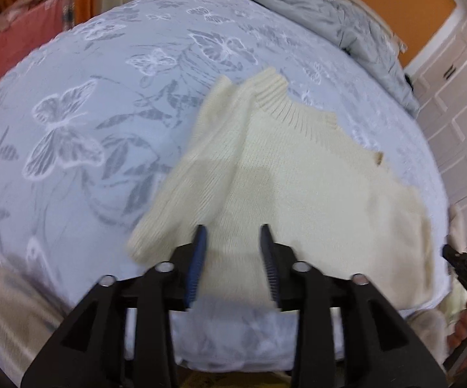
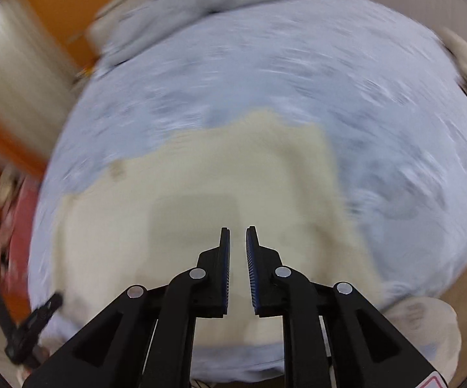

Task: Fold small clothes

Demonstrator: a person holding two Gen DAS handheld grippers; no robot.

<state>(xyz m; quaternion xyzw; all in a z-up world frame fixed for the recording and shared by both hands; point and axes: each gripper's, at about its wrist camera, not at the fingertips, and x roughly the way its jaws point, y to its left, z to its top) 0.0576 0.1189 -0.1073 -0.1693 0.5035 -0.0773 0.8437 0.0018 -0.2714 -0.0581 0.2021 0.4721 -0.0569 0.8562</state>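
A cream knitted sweater [image 1: 298, 177] lies flat on the bed, ribbed collar [image 1: 285, 103] at the far side and one sleeve [image 1: 181, 187] spread to the left. My left gripper [image 1: 233, 236] is open and empty, hovering over the sweater's near hem. In the blurred right wrist view the same sweater [image 2: 201, 187] fills the middle. My right gripper [image 2: 237, 236] hovers over it with its jaws a narrow gap apart and nothing between them. The right gripper also shows in the left wrist view [image 1: 466, 265] at the right edge.
The bed has a pale blue sheet with butterfly print [image 1: 87, 113]. A crumpled grey duvet [image 1: 330, 22] lies at the far end. White cabinet doors [image 1: 460, 113] stand to the right and a pink cloth [image 1: 13, 48] to the left.
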